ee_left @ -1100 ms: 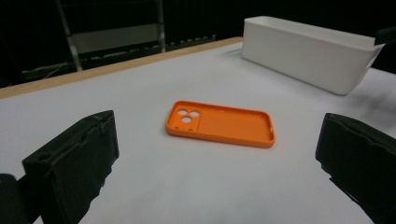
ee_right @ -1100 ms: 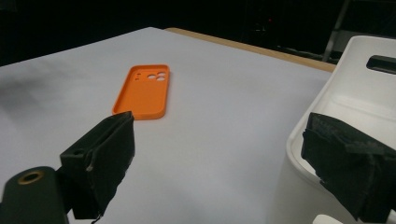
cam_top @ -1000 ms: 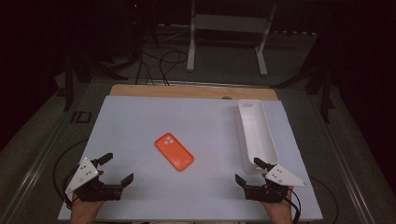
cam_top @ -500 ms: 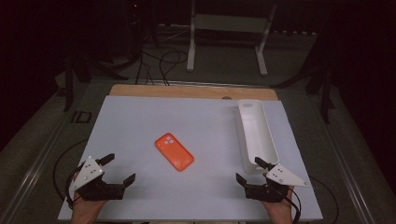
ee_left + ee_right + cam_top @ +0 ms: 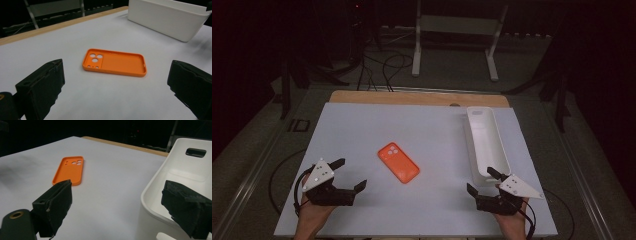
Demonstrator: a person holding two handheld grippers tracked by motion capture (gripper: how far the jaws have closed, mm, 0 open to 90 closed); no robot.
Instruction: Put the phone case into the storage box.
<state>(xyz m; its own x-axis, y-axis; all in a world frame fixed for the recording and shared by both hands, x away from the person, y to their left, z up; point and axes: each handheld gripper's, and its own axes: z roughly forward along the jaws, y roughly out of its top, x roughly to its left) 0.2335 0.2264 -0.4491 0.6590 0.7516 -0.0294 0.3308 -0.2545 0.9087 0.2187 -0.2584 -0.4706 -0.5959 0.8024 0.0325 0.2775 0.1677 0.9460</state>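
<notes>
While both pairs of jaws are held wide apart and empty, nothing is gripped on the desk. The left gripper (image 5: 346, 175) is kept low near the front left edge, its jaws aimed toward the orange phone case (image 5: 398, 162); in the left gripper view the case (image 5: 115, 62) is framed between the two black jaws, still well apart from them. The right gripper (image 5: 480, 182) is held at the front right, just beside the near end of the white bin (image 5: 486, 141), with one jaw seen over the bin's rim (image 5: 160, 176) in the right gripper view.

The case is laid flat, open side up, near the middle of the desk, apart from everything else. It is judged to be very light and thin, probably of flexible, slightly grippy plastic, so it is unlikely to be damaged but may bend or slide when pinched. A hold across the two long raised edges, near the middle of its length, is judged the safest; since it lies flush, one edge may first need to be tipped up.

The desk is covered by a smooth white sheet (image 5: 362, 130), with a strip of wooden board (image 5: 412, 97) exposed at the far edge. Beyond it, a dark room is seen, with cables (image 5: 387, 65) on the floor and a white stand (image 5: 457, 40).
</notes>
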